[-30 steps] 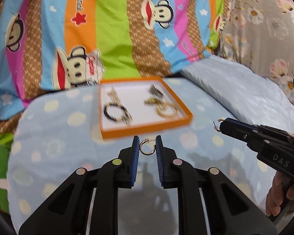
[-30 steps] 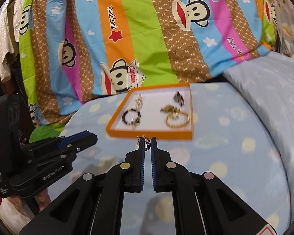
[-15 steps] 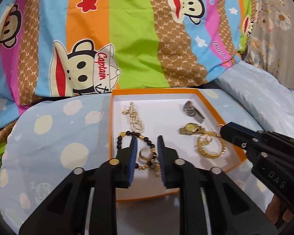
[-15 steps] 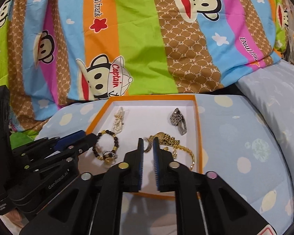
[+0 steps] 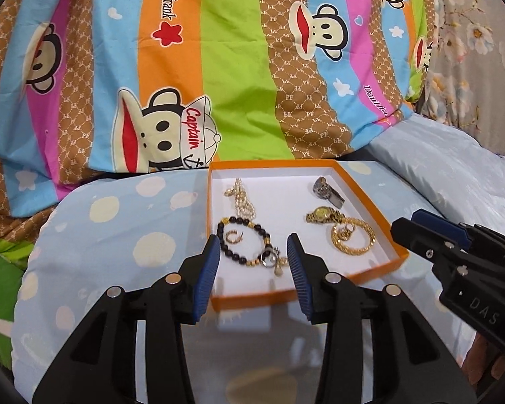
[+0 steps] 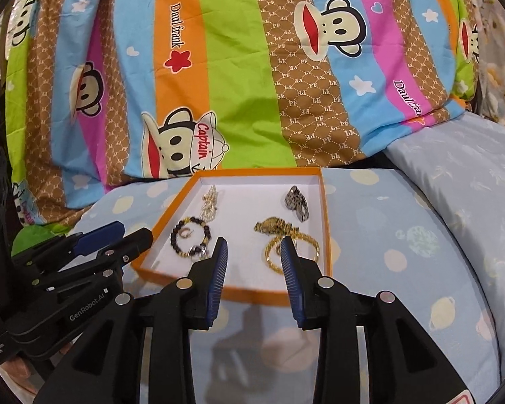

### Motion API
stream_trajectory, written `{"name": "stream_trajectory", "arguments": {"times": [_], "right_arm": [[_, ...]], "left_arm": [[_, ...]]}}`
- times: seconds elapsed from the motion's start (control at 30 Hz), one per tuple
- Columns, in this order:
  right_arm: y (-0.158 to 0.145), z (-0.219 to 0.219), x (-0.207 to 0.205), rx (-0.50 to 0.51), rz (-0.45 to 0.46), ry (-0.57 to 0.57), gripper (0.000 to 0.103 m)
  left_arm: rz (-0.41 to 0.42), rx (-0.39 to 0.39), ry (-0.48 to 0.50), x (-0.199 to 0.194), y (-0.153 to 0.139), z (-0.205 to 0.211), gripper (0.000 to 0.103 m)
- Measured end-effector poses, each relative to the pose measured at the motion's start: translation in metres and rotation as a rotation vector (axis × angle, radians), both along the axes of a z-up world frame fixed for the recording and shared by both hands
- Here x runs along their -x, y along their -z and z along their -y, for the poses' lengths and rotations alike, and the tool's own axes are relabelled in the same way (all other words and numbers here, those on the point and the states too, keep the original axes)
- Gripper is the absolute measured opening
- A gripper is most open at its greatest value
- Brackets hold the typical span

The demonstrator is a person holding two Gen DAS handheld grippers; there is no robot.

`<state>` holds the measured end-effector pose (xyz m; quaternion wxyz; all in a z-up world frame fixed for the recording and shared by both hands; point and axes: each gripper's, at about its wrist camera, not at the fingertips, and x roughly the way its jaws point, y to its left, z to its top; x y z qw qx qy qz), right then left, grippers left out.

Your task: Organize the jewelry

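Note:
An orange-rimmed white tray [image 5: 367,192] lies on the blue spotted pillow and shows in the right wrist view too [image 6: 326,202]. In it lie a pearl strand [image 5: 240,197], a black bead bracelet [image 5: 242,239] with a gold hoop earring [image 5: 233,236] inside it, a silver watch [image 5: 326,190], a gold watch [image 5: 323,216] and a gold chain [image 5: 351,239] with a second earring [image 5: 346,232] on it. My left gripper [image 5: 254,252] is open and empty over the tray's near edge. My right gripper [image 6: 253,254] is open and empty at the tray's near right.
A striped monkey-print quilt [image 5: 235,67] rises behind the tray. A pale blue pillow [image 5: 454,168] lies to the right. The blue spotted pillow [image 5: 118,235] extends left and toward me. The right gripper's body [image 5: 461,259] shows at the left view's right.
Both grippers moved forward over the tray and opened. The hoop earring each one held now lies in the tray, one inside the bead bracelet, one on the gold chain.

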<state>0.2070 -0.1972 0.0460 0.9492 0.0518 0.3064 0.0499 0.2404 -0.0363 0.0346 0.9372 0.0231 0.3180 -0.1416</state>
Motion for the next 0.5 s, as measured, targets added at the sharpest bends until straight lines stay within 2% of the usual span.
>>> {"name": "stream_trajectory", "arguments": {"times": [0.07,0.1,0.33,0.4,0.5], "right_arm": [[0.005,-0.003,0.015,-0.005,0.000,0.004,0.045],[0.008,-0.004,0.021,-0.003,-0.001,0.007,0.046],[0.028,-0.009,0.058,0.035,-0.009,0.050,0.053],[0.031,-0.010,0.065,0.038,-0.011,0.059,0.054],[0.031,-0.012,0.072,0.048,-0.002,0.068,0.059]], "left_arm": [[0.002,-0.005,-0.021,0.013,0.003,-0.002,0.048],[0.007,-0.009,-0.032,0.021,0.005,-0.003,0.050],[0.001,-0.084,-0.089,0.062,0.028,-0.005,0.053],[0.001,-0.092,-0.102,0.067,0.031,-0.005,0.063],[0.029,-0.081,-0.138,0.076,0.027,-0.009,0.068]]}}
